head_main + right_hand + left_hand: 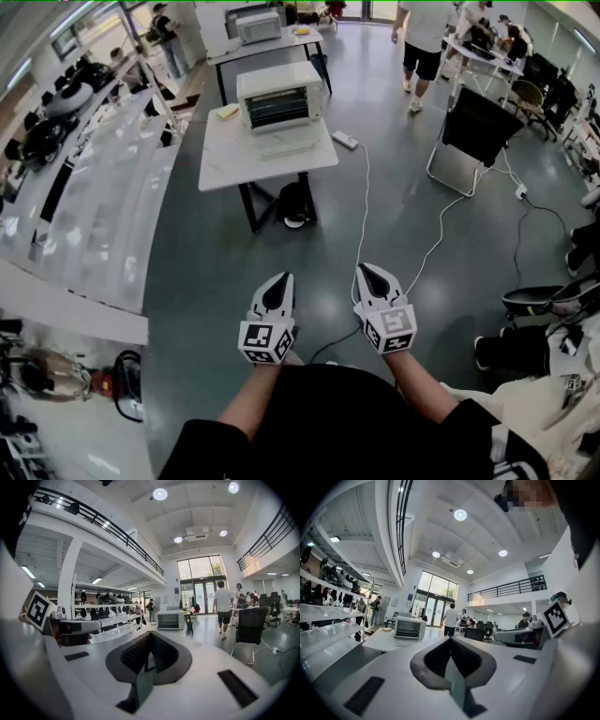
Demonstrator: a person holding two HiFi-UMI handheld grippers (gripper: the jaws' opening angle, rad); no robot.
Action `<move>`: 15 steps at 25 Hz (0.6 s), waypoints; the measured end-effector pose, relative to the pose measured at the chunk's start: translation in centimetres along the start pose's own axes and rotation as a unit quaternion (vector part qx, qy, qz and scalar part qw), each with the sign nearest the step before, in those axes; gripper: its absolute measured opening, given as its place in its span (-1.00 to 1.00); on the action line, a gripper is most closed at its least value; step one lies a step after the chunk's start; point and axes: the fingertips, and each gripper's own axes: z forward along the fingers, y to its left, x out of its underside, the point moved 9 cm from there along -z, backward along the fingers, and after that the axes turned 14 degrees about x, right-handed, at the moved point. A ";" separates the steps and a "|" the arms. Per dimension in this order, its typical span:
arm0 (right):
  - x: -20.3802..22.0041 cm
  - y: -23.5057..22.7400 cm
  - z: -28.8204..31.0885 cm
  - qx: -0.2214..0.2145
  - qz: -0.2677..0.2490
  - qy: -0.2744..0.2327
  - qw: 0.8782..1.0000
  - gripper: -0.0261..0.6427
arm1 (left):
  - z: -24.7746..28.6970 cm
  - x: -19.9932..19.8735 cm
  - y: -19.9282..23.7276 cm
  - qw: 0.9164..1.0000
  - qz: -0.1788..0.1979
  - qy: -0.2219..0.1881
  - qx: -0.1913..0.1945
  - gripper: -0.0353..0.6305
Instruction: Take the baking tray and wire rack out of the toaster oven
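Tools: our left gripper [283,277] and right gripper [365,269] sit side by side, jaws closed on nothing, since we're out of reach | Target: toaster oven [279,97] at 12 o'clock, well ahead on its table [225,157], door shut | Tray, rack: presumably inside, unseen.

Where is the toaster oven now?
In the head view the toaster oven stands on a white table at top centre, with a power strip at its right.

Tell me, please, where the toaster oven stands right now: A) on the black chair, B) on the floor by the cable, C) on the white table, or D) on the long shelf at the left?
C: the toaster oven sits on top of the white table, near its far edge in the head view.
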 end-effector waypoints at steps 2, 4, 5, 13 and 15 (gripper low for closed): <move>-0.1 -0.4 0.7 0.005 -0.002 -0.002 1.000 -0.86 | 0.6 0.1 0.3 1.000 0.001 -0.002 0.001 -0.83; 0.2 -0.6 1.0 0.009 0.004 -0.005 1.000 -0.85 | 0.7 0.5 0.4 1.000 0.000 0.001 -0.001 -0.83; 0.5 -0.6 0.9 0.010 0.010 -0.006 1.000 -0.85 | 0.6 0.9 0.5 1.000 -0.002 0.005 -0.003 -0.83; 1.9 -1.8 3.7 0.028 0.026 0.012 0.999 -0.85 | 3.2 2.3 3.0 1.000 -0.015 0.012 0.005 -0.83; 1.9 -1.9 5.2 0.027 0.023 0.015 0.999 -0.85 | 4.2 2.5 4.3 1.000 -0.019 0.011 0.006 -0.83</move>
